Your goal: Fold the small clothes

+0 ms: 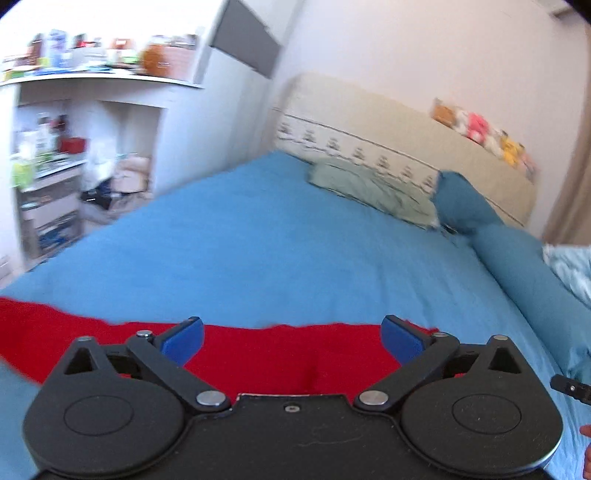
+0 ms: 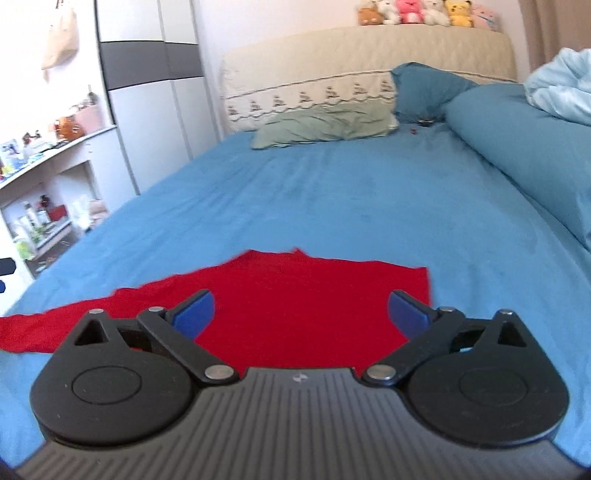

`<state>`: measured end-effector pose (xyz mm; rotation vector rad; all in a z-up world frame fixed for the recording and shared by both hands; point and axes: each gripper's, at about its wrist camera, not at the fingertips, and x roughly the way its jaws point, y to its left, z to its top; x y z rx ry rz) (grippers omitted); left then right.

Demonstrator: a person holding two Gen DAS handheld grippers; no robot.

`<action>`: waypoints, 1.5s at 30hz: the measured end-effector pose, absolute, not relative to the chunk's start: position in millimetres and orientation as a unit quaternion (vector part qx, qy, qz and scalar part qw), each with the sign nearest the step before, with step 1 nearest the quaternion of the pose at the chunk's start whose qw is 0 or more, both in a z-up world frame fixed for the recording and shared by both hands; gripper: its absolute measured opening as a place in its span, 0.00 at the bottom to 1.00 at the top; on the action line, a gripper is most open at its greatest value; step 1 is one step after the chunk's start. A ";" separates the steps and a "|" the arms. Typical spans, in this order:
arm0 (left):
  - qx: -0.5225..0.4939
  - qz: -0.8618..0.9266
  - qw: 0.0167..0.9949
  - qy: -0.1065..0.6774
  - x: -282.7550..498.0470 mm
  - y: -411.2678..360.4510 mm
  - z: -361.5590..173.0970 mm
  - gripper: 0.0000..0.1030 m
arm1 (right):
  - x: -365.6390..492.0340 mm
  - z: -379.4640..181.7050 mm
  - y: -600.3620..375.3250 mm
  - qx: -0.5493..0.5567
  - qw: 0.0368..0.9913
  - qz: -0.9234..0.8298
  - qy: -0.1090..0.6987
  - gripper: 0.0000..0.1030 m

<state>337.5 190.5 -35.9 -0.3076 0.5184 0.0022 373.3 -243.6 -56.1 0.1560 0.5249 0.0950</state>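
Note:
A red garment [image 1: 258, 354] lies flat on the blue bed sheet [image 1: 258, 240], close under both cameras. My left gripper [image 1: 291, 338] is open and empty, its blue pads [image 1: 184, 341] spread wide just above the garment's near part. In the right wrist view the red garment [image 2: 295, 306] spreads to the left, its right edge near my right pad. My right gripper [image 2: 301, 314] is open and empty above it. The garment's near edge is hidden under both grippers.
A green pillow [image 2: 325, 123] and a teal pillow [image 2: 432, 88] lie at the beige headboard [image 2: 369, 55], plush toys [image 2: 424, 11] on top. A teal duvet [image 2: 524, 147] runs along the right. Cluttered white shelves [image 1: 55, 166] stand left of the bed.

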 end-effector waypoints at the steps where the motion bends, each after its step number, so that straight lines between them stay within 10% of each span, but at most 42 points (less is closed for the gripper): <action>1: -0.160 0.011 0.953 0.256 331.4 201.7 -35.8 1.00 | 370.8 -53.8 -235.7 0.081 0.962 0.049 0.257 1.00; 12: -0.299 0.113 0.907 0.273 280.9 344.3 -96.2 0.98 | 362.6 -72.8 -158.7 0.088 0.954 0.078 0.275 1.00; 24: -0.354 0.149 0.876 0.291 328.4 398.6 -162.8 0.65 | 390.8 -104.6 -111.9 0.059 0.951 0.082 0.291 1.00; 32: -0.324 0.200 0.878 0.289 348.0 414.3 -174.1 0.07 | 405.3 -119.3 -107.2 0.045 0.950 0.088 0.298 1.00; 45: -0.225 0.136 0.934 0.241 397.5 316.0 -80.0 0.05 | 407.9 -112.6 -147.0 0.070 0.953 0.069 0.287 1.00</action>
